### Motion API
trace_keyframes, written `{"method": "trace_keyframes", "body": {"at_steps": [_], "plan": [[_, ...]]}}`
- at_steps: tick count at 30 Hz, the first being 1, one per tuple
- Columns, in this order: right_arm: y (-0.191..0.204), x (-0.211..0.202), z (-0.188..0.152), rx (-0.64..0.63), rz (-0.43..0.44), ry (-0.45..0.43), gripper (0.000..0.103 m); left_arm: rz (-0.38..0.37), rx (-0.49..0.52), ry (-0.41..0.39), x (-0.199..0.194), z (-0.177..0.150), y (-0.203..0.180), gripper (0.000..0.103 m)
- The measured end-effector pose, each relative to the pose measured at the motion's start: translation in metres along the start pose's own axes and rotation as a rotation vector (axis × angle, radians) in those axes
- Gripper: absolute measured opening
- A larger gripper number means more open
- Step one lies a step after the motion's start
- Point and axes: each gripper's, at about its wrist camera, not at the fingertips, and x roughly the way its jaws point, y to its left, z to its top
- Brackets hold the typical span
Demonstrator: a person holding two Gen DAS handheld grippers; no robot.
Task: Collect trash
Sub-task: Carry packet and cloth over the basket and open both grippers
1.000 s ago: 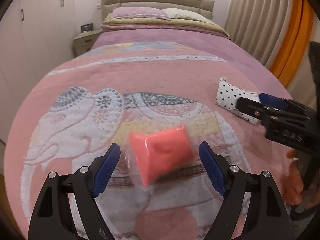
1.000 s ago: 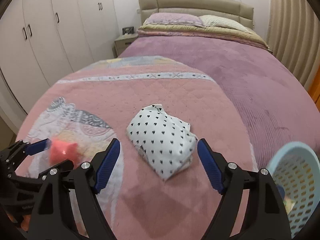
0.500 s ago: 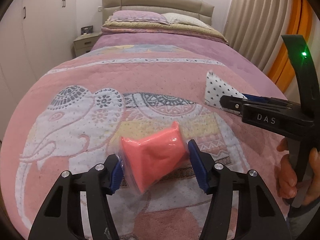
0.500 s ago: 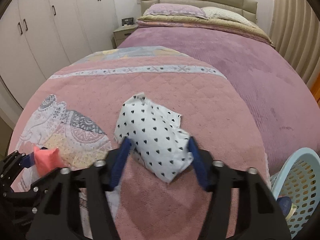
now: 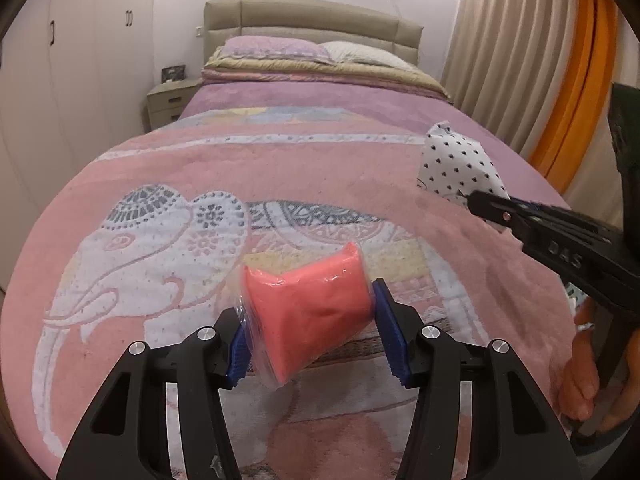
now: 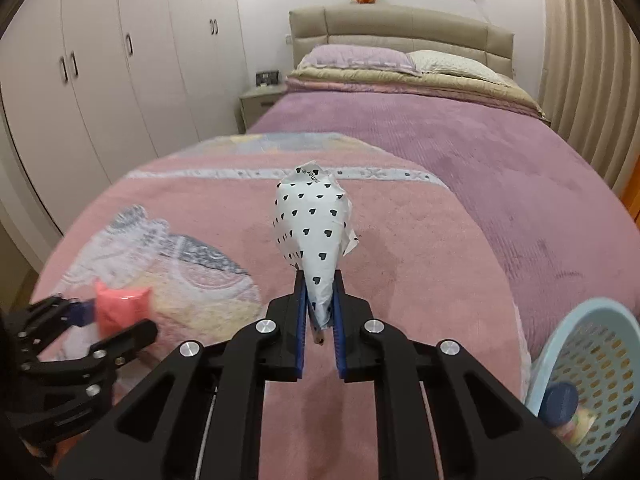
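Two pieces of trash are gripped above the bed: left gripper (image 5: 310,338) clamps a pink packet (image 5: 310,312), right gripper (image 6: 320,320) pinches a spotted wrapper (image 6: 314,232); neither yet in the blue basket (image 6: 600,364), lower right.

Soft, even indoor light; weak shadows. Strong fisheye bending, dark vignette at corners. Slight motion blur; faint glare on wardrobe doors (image 6: 120,92).

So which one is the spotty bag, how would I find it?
Look at the big bed with the pink elephant blanket. Just above the blanket, the right tool pinches a crumpled white bag that sticks up from it. It is dotted with little black hearts, unlike the plain pink packet in the left tool.
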Motion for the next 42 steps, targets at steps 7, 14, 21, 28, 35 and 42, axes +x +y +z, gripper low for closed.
{"method": "trace_keyframes", "body": {"at_steps": [7,14,21,28,35,42], "plan": [[0.005,-0.055,-0.013,-0.003,-0.038,-0.071,0.009,-0.051,0.013,-0.047,-0.016,0.003,-0.008,0.051],[-0.022,-0.119,-0.025,0.059,-0.108,-0.167,0.009,-0.132,0.061,-0.139,-0.048,0.026,-0.051,0.051],[-0.062,-0.164,-0.037,0.131,-0.229,-0.208,0.009,-0.263,0.167,-0.179,-0.062,0.049,-0.126,0.051],[-0.113,-0.193,-0.054,0.230,-0.344,-0.227,0.009,-0.330,0.304,-0.167,-0.049,0.053,-0.210,0.051],[-0.169,-0.199,-0.074,0.388,-0.381,-0.187,0.009,-0.400,0.344,-0.086,-0.017,0.054,-0.263,0.052],[-0.204,-0.193,-0.092,0.478,-0.389,-0.119,0.009,-0.407,0.392,-0.035,0.010,0.042,-0.294,0.052]]}}
